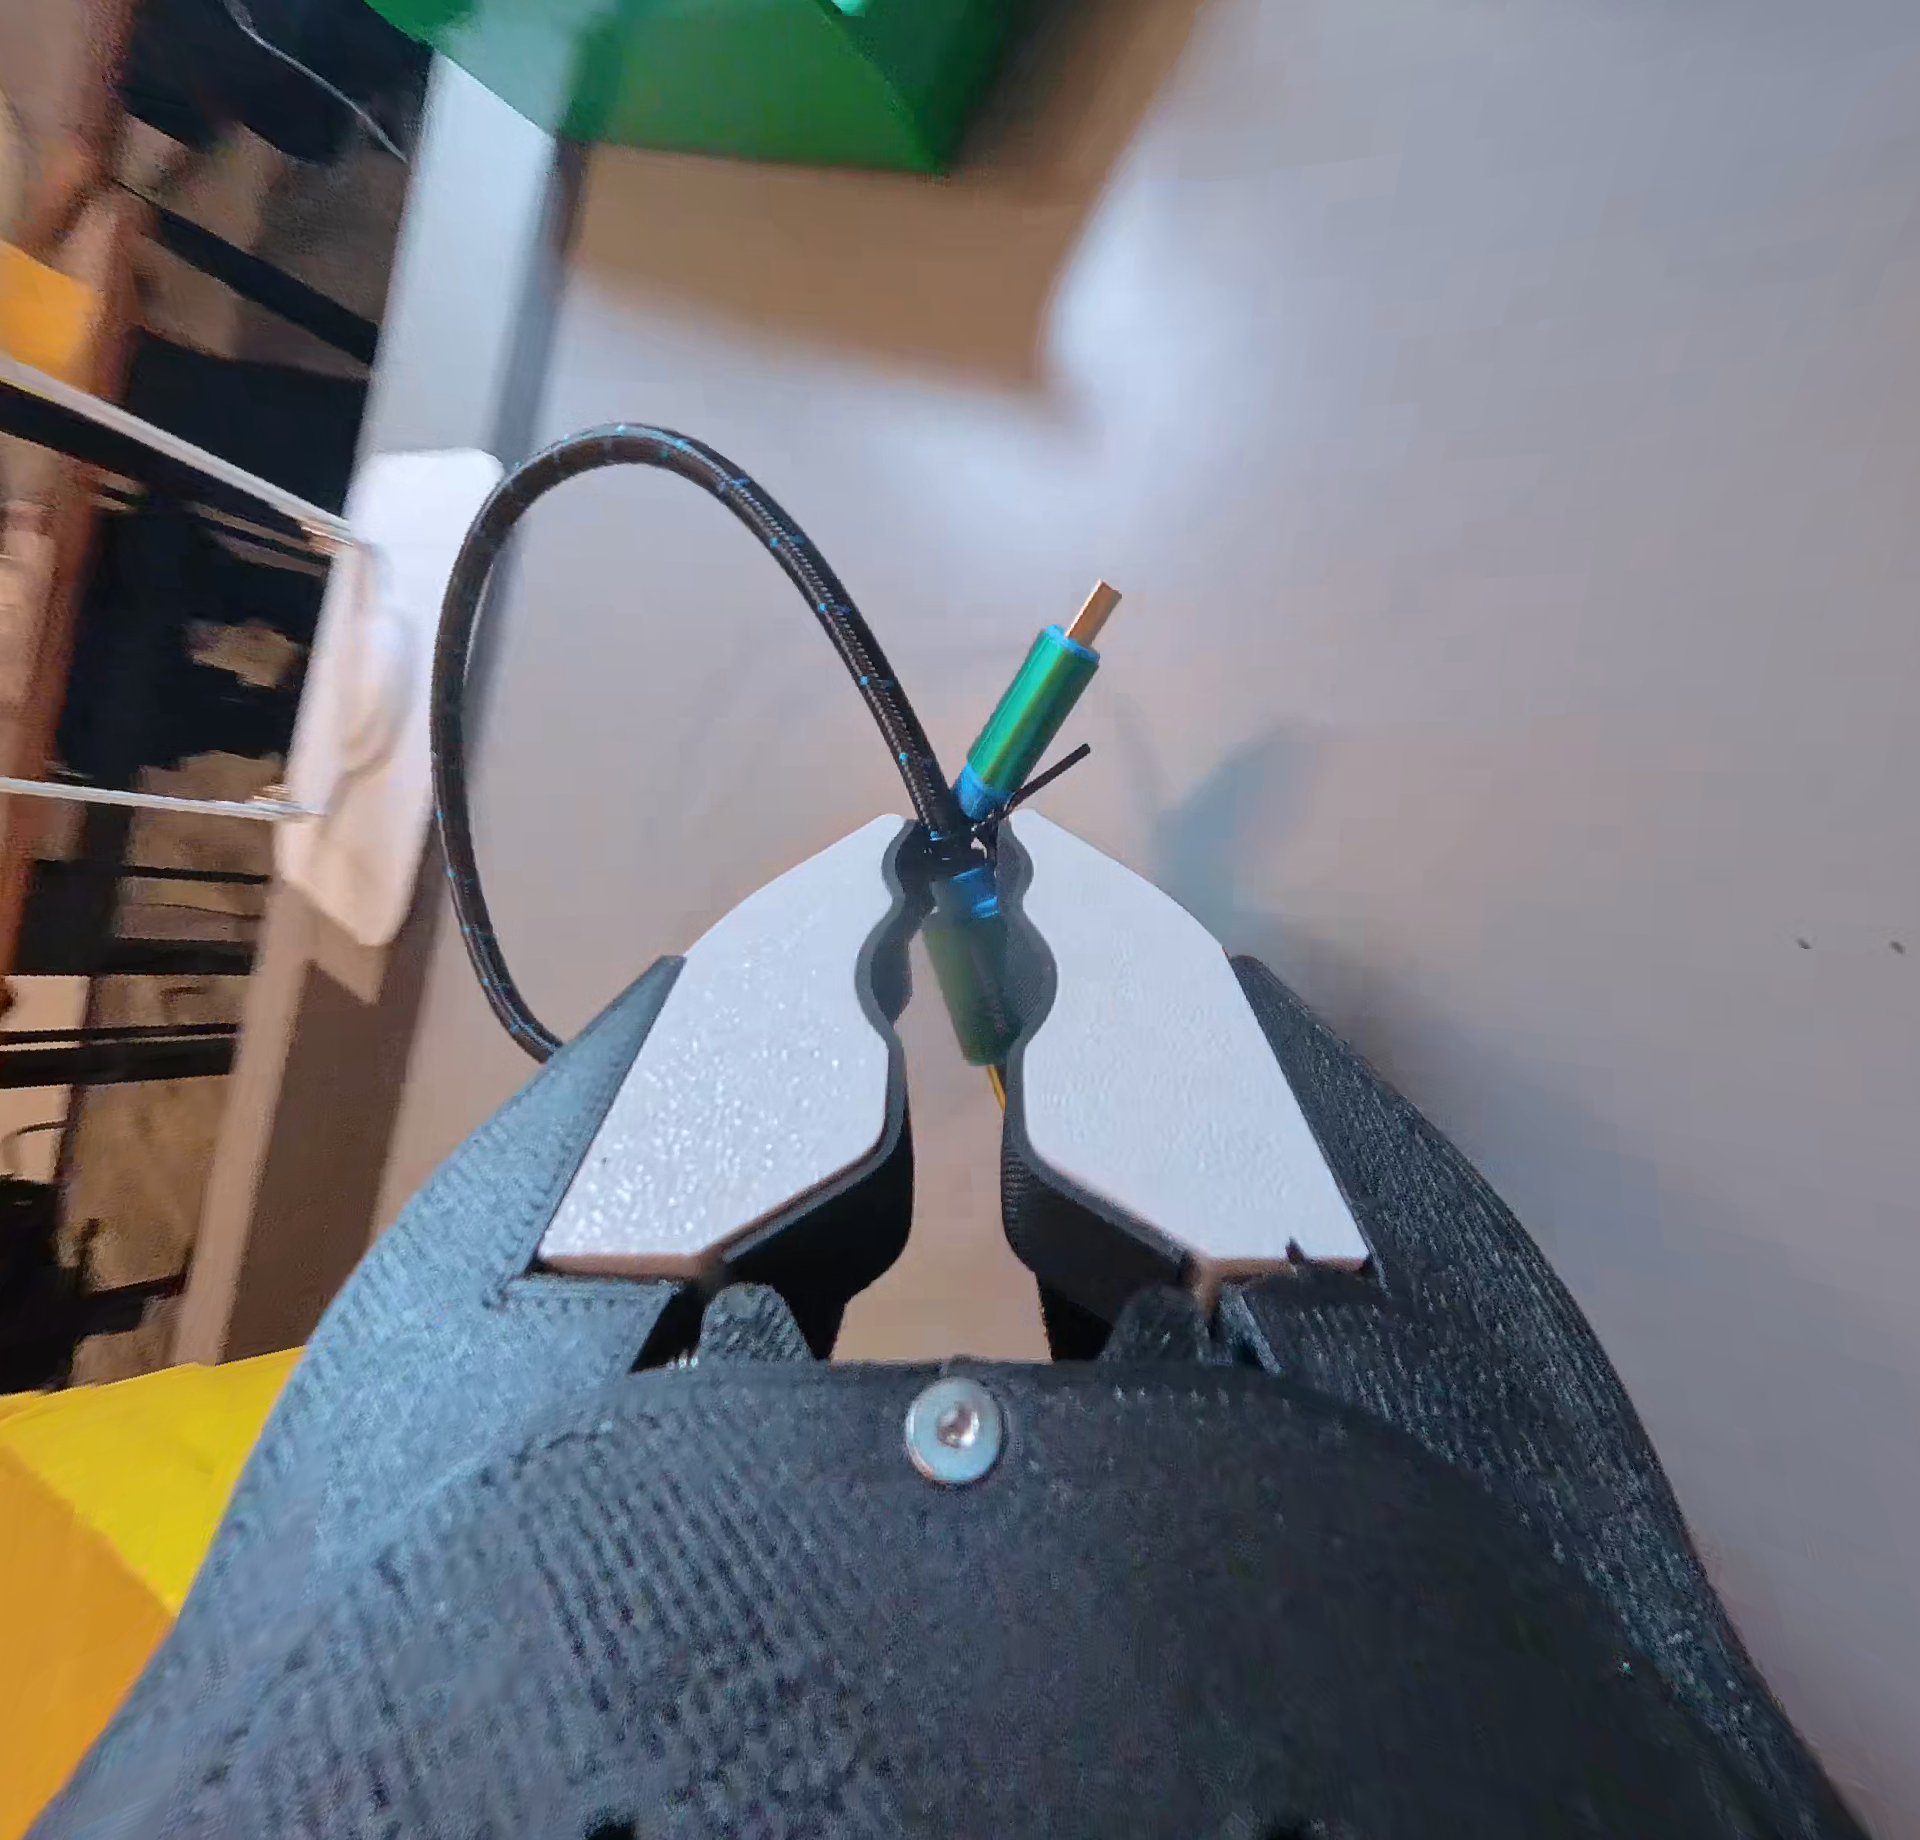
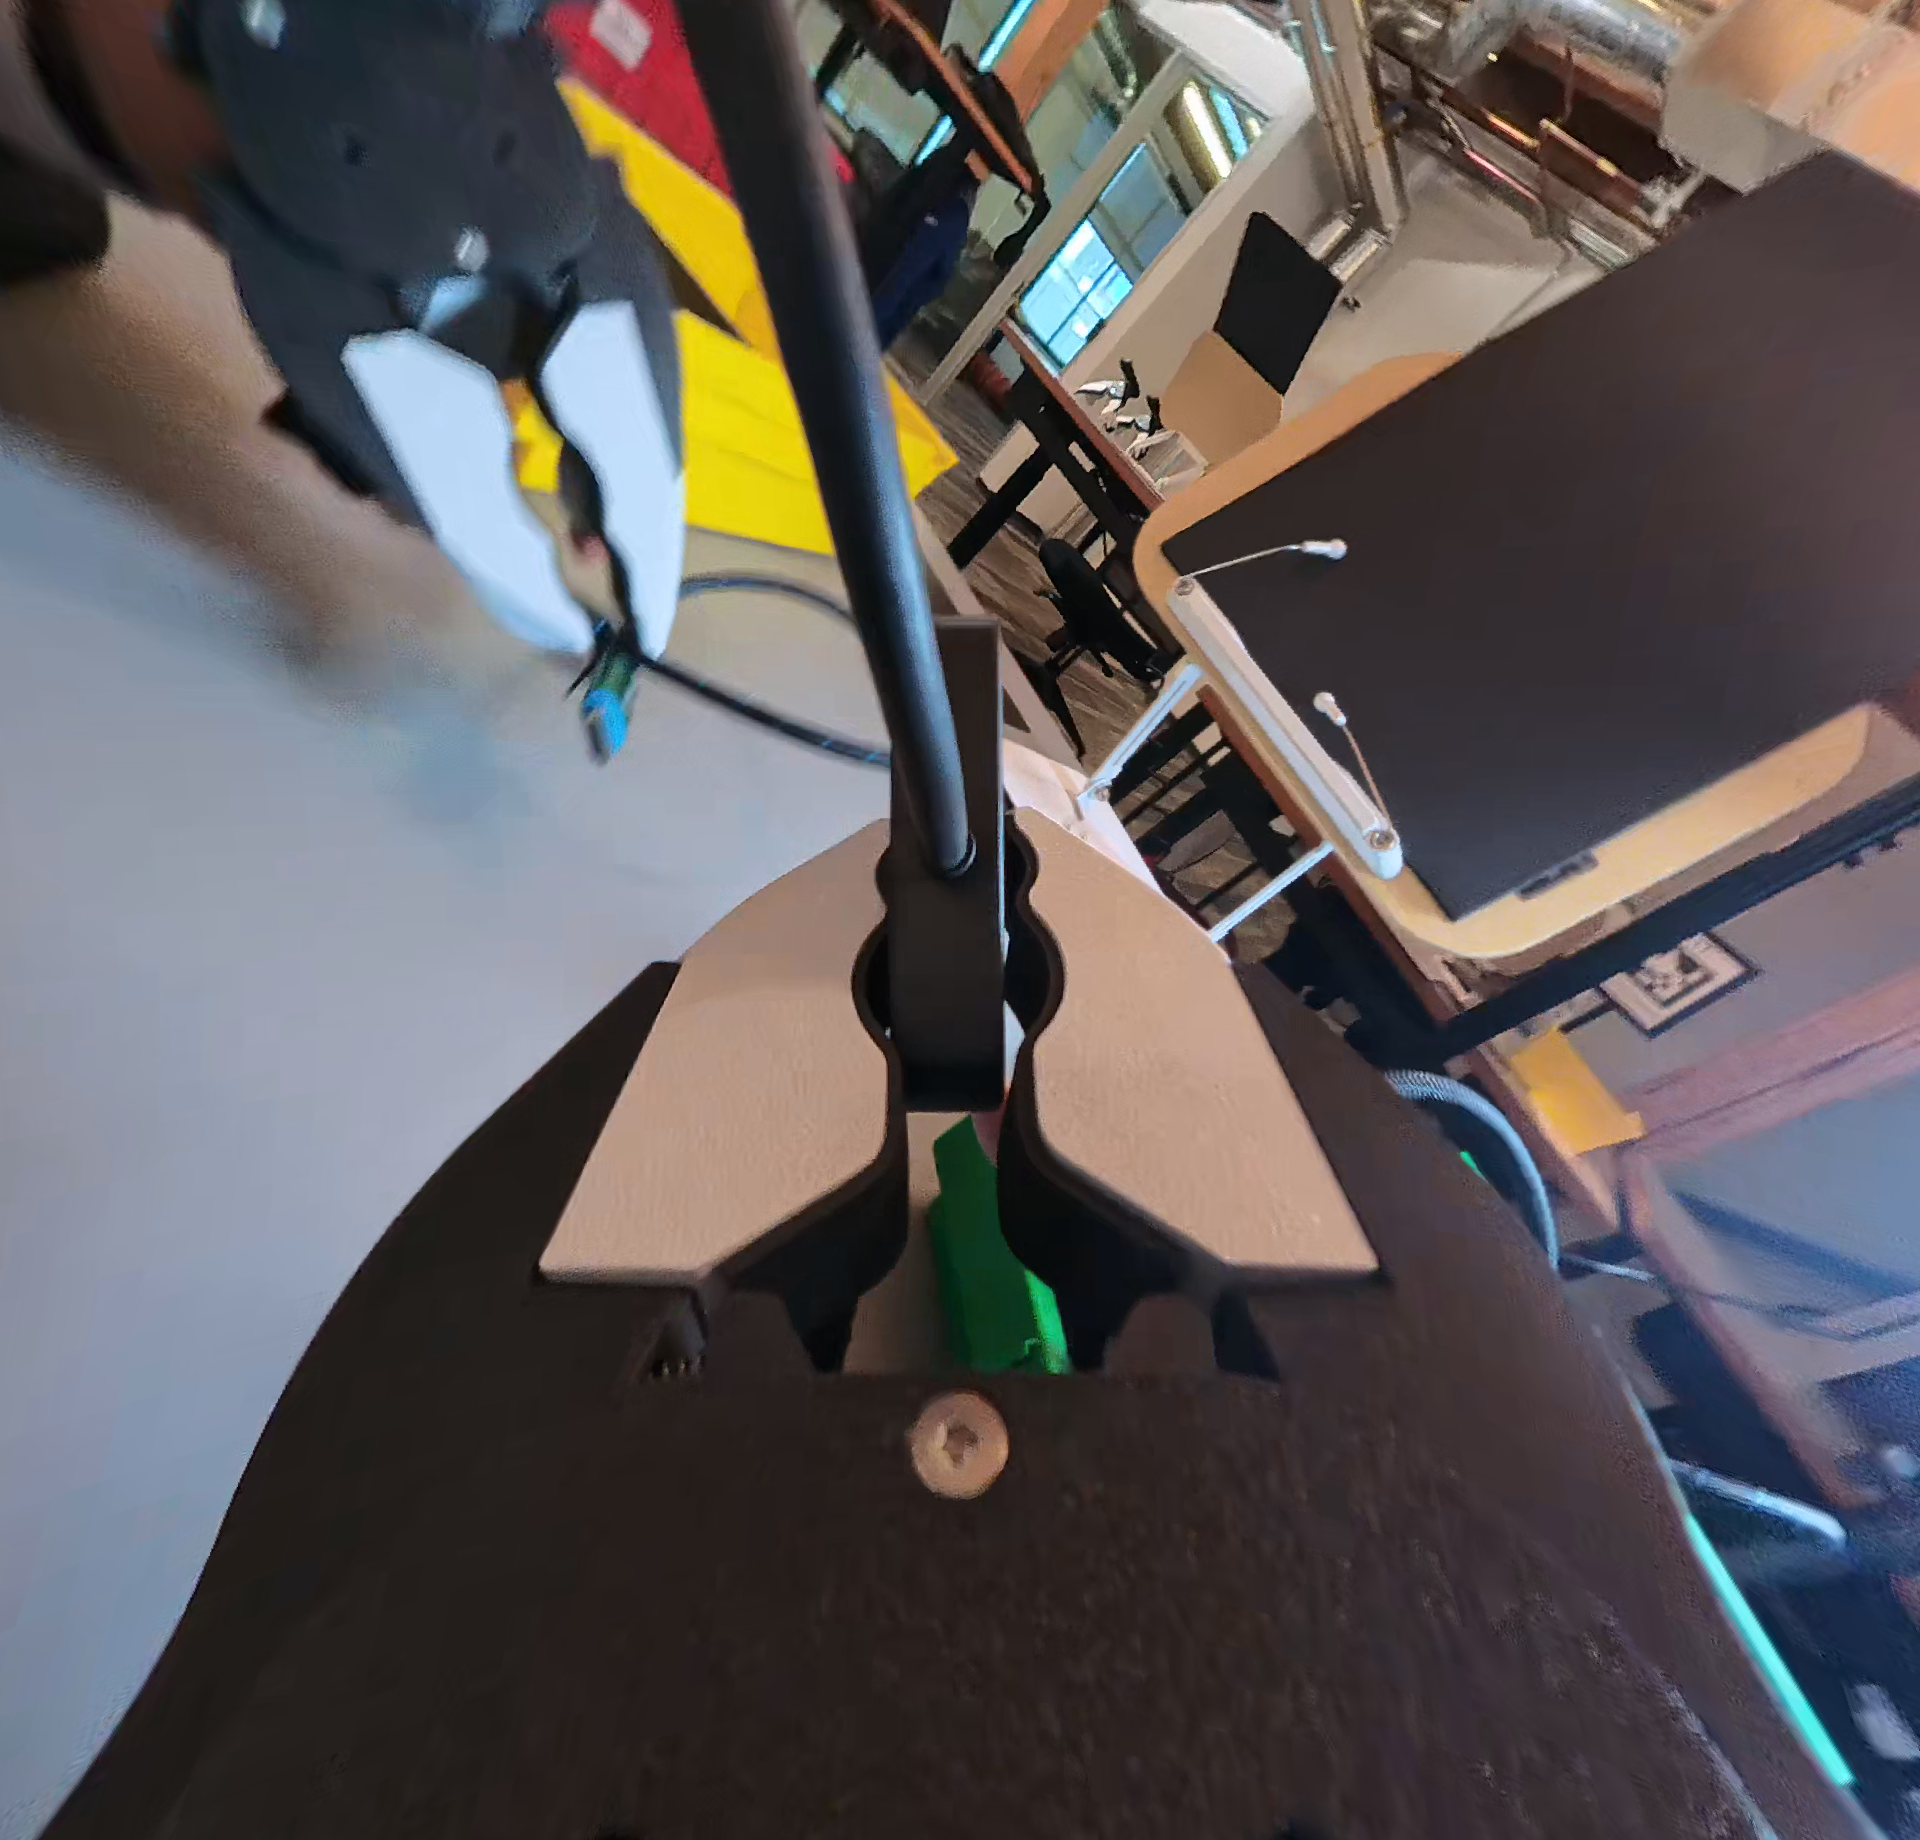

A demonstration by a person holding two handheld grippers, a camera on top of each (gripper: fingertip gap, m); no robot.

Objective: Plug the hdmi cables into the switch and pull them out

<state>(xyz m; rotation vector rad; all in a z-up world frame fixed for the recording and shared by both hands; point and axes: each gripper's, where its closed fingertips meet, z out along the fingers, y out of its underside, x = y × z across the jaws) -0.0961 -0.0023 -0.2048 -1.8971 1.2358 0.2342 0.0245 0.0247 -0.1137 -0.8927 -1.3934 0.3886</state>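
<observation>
My left gripper [image 1: 961,834] is shut on a black braided cable [image 1: 468,710] at a bundle tied with a black tie. One green-and-blue plug [image 1: 1029,715] with a gold tip sticks out past the fingertips. A second plug [image 1: 971,969] lies between the fingers. The cable loops out to the left. My right gripper [image 2: 951,834] is shut on a black HDMI plug [image 2: 945,969], whose smooth black cable [image 2: 821,336] runs up and away. The left gripper [image 2: 613,642] also shows in the right wrist view at upper left, above the white table [image 2: 208,959]. No switch is recognisable.
A green box [image 1: 727,45] stands at the far edge of the table [image 1: 1455,543]. A green piece [image 2: 987,1260] shows under my right fingers. Yellow bins [image 2: 748,419] and a red bin [image 2: 634,34] sit at the table's back. Desks and a dark panel [image 2: 1558,543] lie beyond. The grippers' ends are close to 15 cm from one another.
</observation>
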